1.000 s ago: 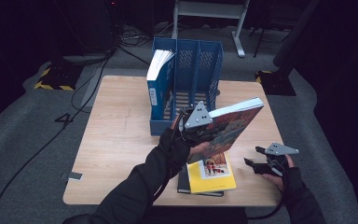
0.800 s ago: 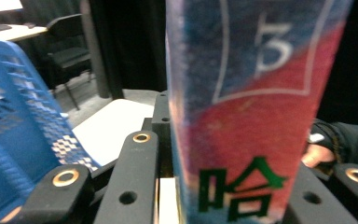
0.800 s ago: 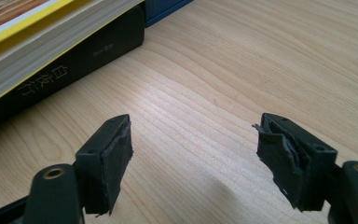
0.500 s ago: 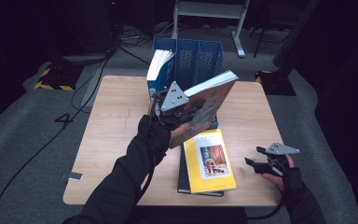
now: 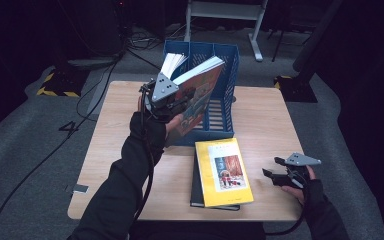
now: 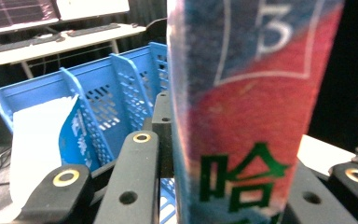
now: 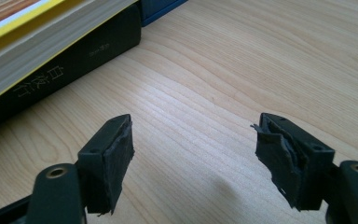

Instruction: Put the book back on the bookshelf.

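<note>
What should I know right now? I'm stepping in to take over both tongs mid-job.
Left tongs: shut on the red-and-blue book, held in the air in front of the blue file rack.
Right tongs: open, holding nothing, low over the table at its right edge.
Done: one blue book stands in the rack.
Left: likely slot the held book, then the yellow book and the black book under it.
</note>
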